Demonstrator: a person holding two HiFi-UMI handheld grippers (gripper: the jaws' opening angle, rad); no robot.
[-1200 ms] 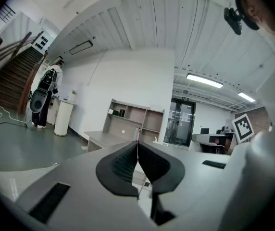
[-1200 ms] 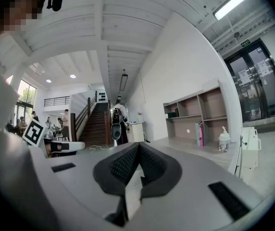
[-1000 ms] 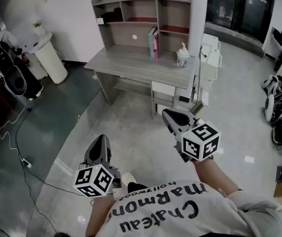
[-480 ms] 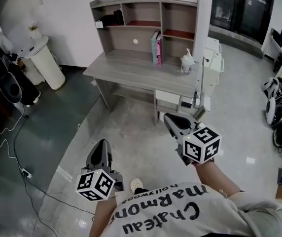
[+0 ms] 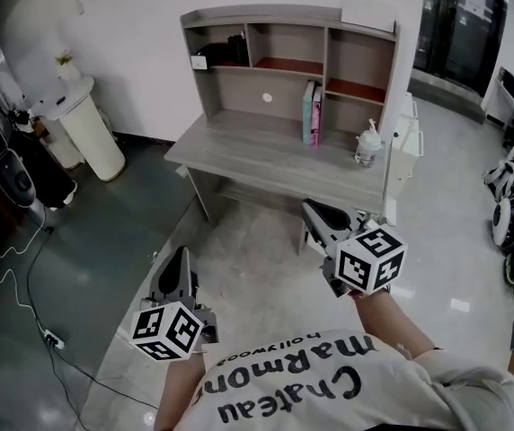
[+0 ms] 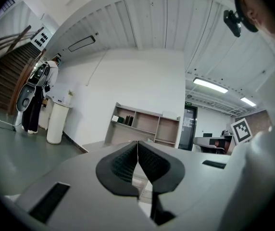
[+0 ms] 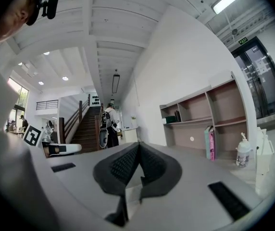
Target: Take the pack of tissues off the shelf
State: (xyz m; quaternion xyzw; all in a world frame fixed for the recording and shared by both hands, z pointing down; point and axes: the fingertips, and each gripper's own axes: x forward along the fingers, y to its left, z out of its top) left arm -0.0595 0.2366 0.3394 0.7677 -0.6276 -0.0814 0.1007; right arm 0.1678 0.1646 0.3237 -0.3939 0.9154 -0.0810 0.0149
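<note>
A grey desk (image 5: 266, 155) with a shelf unit (image 5: 284, 57) stands against the wall ahead. On top of the shelf unit, at its right end, lies a flat white pack (image 5: 367, 14), probably the tissues; it also shows small in the left gripper view as a white pack (image 6: 168, 114). My left gripper (image 5: 181, 257) is low at the left, over the floor, shut and empty. The right gripper (image 5: 315, 210) is shut and empty too, held short of the desk's front edge. The shut left jaws (image 6: 137, 144) and right jaws (image 7: 138, 146) both point toward the shelf unit.
Two upright books (image 5: 311, 113) and a pump bottle (image 5: 367, 144) stand on the desk's right part. A small white box (image 5: 199, 62) and dark items sit in the left compartment. A white bin (image 5: 91, 119) stands left, a white cart (image 5: 410, 142) right, and cables (image 5: 23, 268) cross the floor.
The desk and shelf unit have shifted right and lower in the head view and look nearer. Both grippers stay shut and keep their places in the view.
</note>
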